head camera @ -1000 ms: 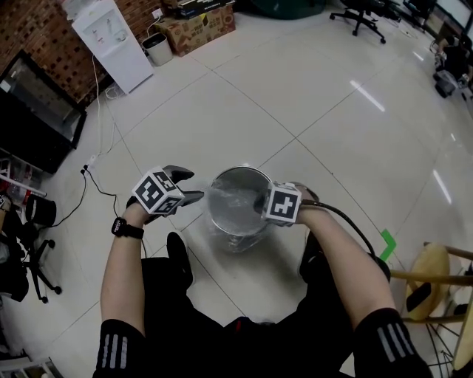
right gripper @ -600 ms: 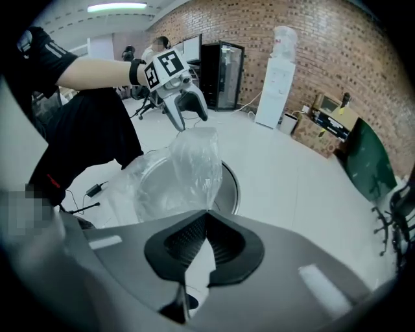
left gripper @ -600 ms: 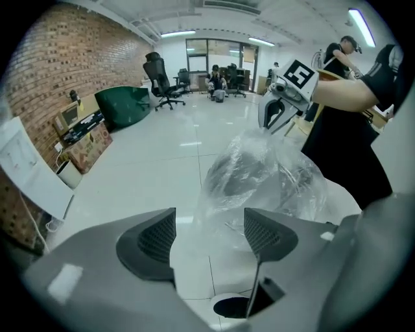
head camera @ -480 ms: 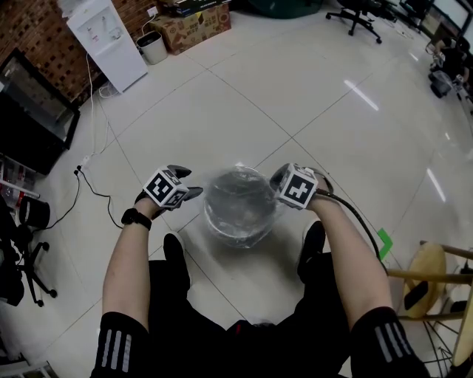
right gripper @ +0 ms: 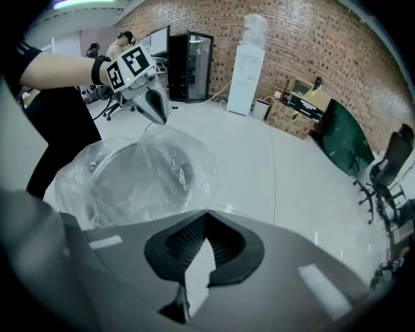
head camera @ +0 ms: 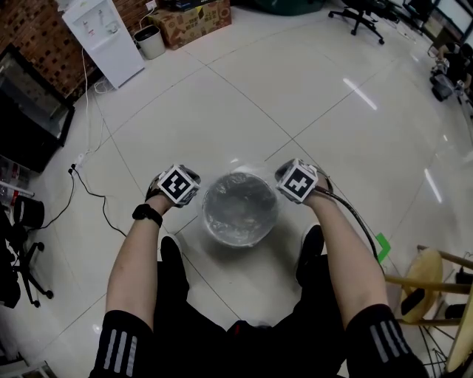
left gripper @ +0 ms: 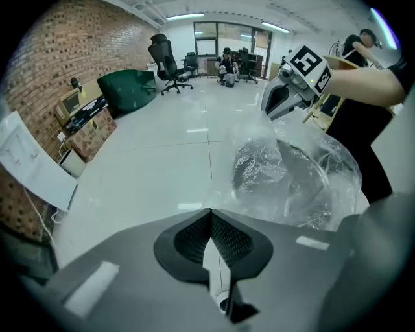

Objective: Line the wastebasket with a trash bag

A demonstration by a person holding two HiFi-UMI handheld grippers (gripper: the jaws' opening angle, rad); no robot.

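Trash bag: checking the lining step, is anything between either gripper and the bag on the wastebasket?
Nothing visible does. The left gripper, whose jaws have just been closing, and the right gripper are each shut on the edge of the clear trash bag, on opposite sides of the wastebasket.

Glossy white tile floor — wastebasket centre; water dispenser, cardboard box beyond.

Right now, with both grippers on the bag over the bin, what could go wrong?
The bag is thin film, tented up to the shut jaws of the left gripper, just closed on it, and the right gripper; pulling apart hard could tear it or slip it free.
The bin stands loose on smooth floor, so an uneven pull might tip or slide it.
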